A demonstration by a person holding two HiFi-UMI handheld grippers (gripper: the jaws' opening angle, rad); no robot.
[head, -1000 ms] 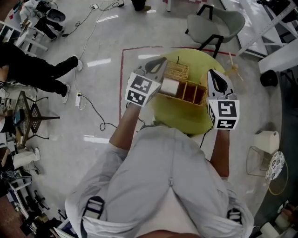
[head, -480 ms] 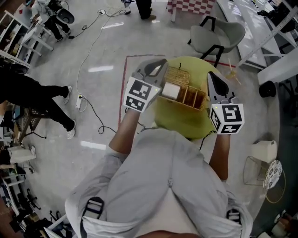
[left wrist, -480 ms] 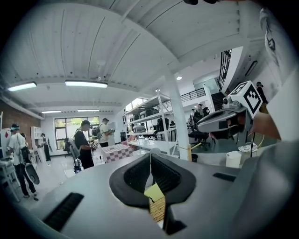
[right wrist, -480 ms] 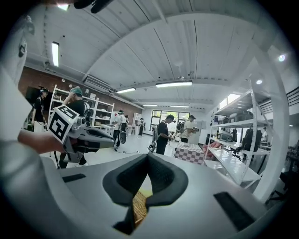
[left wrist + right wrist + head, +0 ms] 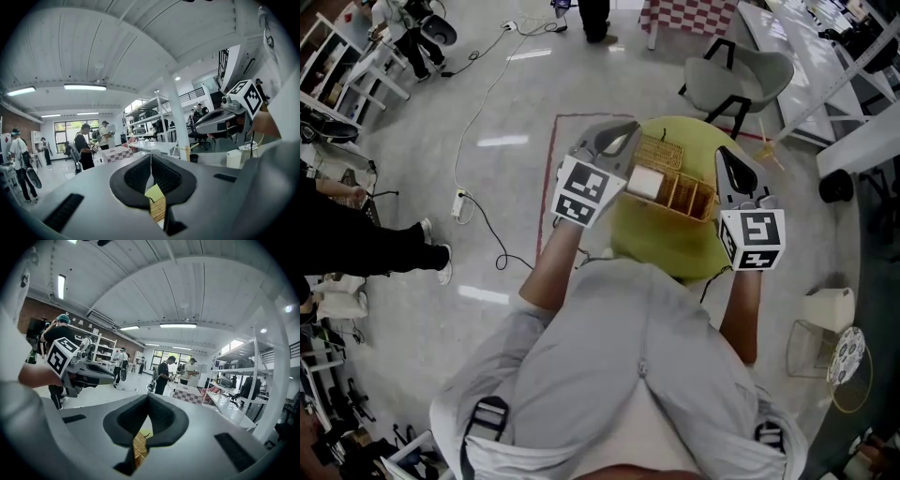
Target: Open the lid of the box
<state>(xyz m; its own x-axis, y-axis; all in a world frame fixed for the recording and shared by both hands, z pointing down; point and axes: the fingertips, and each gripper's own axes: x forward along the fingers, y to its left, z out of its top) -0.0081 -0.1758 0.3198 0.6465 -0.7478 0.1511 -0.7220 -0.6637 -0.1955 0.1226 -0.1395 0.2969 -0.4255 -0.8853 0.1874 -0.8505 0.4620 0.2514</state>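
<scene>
A wooden box [image 5: 682,193] with several compartments sits on the round yellow-green table [image 5: 666,239]. Its wicker lid [image 5: 657,148] lies at the far side, and a white block [image 5: 643,181] fills the left compartment. My left gripper [image 5: 622,134] hovers at the box's left end, raised and shut with nothing held. My right gripper [image 5: 727,157] hangs at the box's right end, also shut and empty. In the left gripper view the jaws [image 5: 151,158] meet, and a strip of wicker [image 5: 157,208] shows below them. The right gripper view shows the same closed jaws [image 5: 147,398].
A grey chair [image 5: 739,54] stands behind the table. Red floor tape [image 5: 554,159] and a power cable [image 5: 483,208] run to the left. A person's legs [image 5: 366,246] are at far left. A white bin [image 5: 830,309] and a wire basket [image 5: 811,349] stand on the right.
Both grippers have stayed shut and nearly still beside the box. The bystander at the left has walked toward the lower left.
</scene>
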